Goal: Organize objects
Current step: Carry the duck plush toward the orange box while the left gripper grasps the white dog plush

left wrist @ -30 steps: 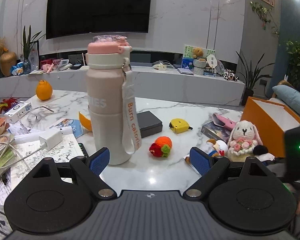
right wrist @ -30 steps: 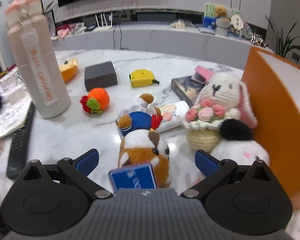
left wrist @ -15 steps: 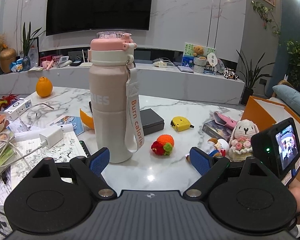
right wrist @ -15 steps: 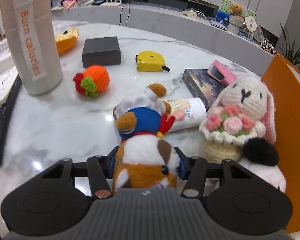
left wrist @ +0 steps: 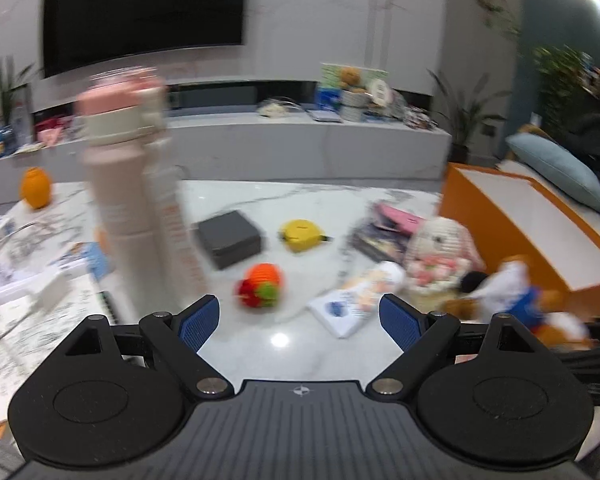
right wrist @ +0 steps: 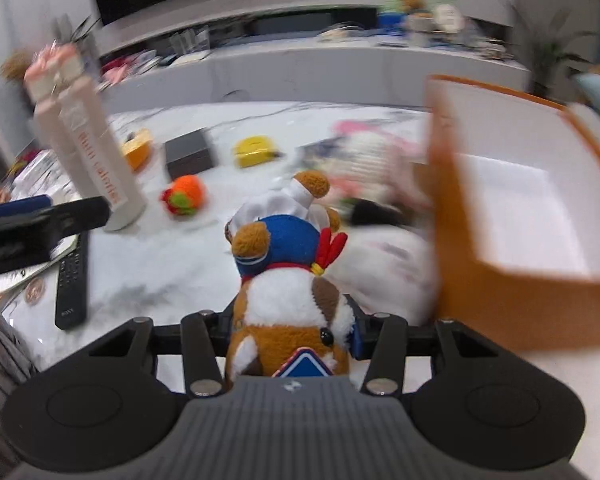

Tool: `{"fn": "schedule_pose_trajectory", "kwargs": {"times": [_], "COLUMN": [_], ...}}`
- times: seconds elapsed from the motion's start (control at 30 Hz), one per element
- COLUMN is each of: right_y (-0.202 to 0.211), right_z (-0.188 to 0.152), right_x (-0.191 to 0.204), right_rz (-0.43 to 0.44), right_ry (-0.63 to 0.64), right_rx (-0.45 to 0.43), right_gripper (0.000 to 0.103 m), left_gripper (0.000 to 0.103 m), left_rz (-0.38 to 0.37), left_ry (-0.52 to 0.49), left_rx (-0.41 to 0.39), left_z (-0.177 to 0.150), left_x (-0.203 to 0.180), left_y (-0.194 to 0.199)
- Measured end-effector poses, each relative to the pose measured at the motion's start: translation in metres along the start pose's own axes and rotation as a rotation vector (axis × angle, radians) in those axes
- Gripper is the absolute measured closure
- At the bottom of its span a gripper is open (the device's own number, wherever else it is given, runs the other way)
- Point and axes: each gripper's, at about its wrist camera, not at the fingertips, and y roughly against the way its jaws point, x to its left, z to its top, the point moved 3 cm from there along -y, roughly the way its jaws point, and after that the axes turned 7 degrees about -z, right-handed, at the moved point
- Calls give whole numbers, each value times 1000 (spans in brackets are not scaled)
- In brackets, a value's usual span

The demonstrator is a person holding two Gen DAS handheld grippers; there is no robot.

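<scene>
My right gripper (right wrist: 294,328) is shut on a brown and white plush toy (right wrist: 288,272) with a blue cap, and holds it up off the marble table. The same plush toy (left wrist: 516,292) shows at the right of the left wrist view, beside the open orange box (left wrist: 456,200). The box (right wrist: 520,292) stands just right of the held toy, its white inside open to view. My left gripper (left wrist: 300,320) is open with nothing between its fingers. It hovers over the table near a tall pink bottle (left wrist: 132,208). Both views are blurred.
On the table lie a knitted orange fruit (left wrist: 260,280), a yellow tape measure (left wrist: 300,234), a dark box (left wrist: 228,238), a knitted rabbit (left wrist: 440,248) and a small white carton (left wrist: 356,300). A black remote (right wrist: 74,280) and papers lie at the left.
My right gripper closed on the plush toy, then lifted it and carried it toward the orange box. The left gripper shifted sideways, so the bottle now stands further left in its view.
</scene>
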Motion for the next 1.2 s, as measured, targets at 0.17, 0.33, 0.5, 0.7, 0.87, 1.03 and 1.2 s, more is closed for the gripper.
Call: {"fn": "schedule_pose_trajectory", "kwargs": {"times": [0.17, 0.33, 0.5, 0.7, 0.87, 1.03, 1.2], "right_y": [46, 50, 57, 51, 46, 46, 48], "right_z": [-34, -62, -66, -67, -69, -70, -72], "right_x": [-57, -100, -108, -115, -116, -121, -124], "right_rz": [-79, -79, -14, -42, -72, -63, -71], "right_ry": [-75, -226, -280, -351, -353, -373, -393], "right_rx": [4, 10, -38, -31, -13, -11, -20], "right_gripper": [53, 52, 52, 52, 51, 51, 51], "left_gripper": [0, 0, 0, 0, 5, 9, 24], "left_rz": [-115, -263, -296, -382, -435, -393, -405], "left_ry": [-127, -244, -349, -358, -327, -358, -352], "left_rx": [64, 120, 206, 330, 366, 434, 388], "left_z": [-1, -11, -21, -28, -29, -44, -47], "left_x": [-56, -102, -125, -128, -132, -135, -131], "left_y": [-22, -57, -99, -133, -146, -161, -153]}}
